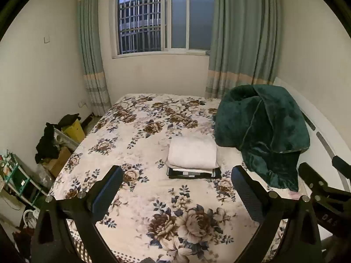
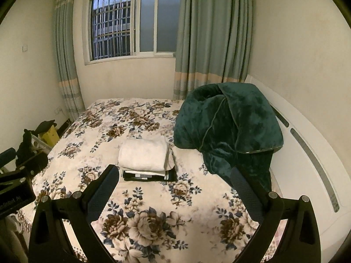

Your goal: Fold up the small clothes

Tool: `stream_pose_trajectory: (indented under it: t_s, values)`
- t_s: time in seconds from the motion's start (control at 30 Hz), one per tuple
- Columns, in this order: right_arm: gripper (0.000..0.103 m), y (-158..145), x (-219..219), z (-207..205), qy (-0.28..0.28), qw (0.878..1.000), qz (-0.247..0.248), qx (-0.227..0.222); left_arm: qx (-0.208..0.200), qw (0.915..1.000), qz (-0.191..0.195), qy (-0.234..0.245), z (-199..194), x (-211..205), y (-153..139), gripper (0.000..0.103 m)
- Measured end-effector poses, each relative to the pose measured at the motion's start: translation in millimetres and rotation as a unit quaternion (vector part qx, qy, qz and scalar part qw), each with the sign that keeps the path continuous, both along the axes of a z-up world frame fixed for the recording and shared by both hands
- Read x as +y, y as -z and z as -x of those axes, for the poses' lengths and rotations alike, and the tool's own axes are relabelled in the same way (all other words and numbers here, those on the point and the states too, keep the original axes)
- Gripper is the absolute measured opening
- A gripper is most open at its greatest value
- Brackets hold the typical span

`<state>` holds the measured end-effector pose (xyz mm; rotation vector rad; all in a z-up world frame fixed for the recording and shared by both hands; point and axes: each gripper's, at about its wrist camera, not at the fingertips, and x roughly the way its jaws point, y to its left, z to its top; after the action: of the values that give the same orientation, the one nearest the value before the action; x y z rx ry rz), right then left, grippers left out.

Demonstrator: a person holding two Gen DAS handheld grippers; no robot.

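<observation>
A stack of folded small clothes lies on the floral bed: a white folded piece [image 1: 192, 152] [image 2: 143, 154] on top of a dark folded piece [image 1: 194, 173] [image 2: 149, 176]. My left gripper [image 1: 177, 175] is open and empty, held above the near part of the bed, short of the stack. My right gripper [image 2: 175, 175] is open and empty too, also short of the stack. The right gripper's body shows at the right edge of the left wrist view [image 1: 324, 192]. The left gripper's body shows at the left edge of the right wrist view [image 2: 19, 182].
A dark green plush blanket [image 1: 263, 131] [image 2: 228, 129] is heaped right of the stack against the white headboard [image 2: 307, 153]. The floral bedspread [image 1: 153, 197] covers the bed. Boxes, dark clothes and a shelf [image 1: 54, 144] crowd the floor at the left. A window and curtains are behind.
</observation>
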<state>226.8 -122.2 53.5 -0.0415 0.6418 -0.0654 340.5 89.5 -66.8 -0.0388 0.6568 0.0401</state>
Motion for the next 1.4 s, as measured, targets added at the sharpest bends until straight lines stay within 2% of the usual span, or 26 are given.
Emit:
stream_pose_trajectory:
  t_s: [1.4]
  values:
    - [0.103, 0.2, 2.9, -13.8, -0.018, 1.000, -0.006, 0.004, -0.006, 1.0000, -0.006, 0.001, 1.6, 3.6, -6.1, 0.103]
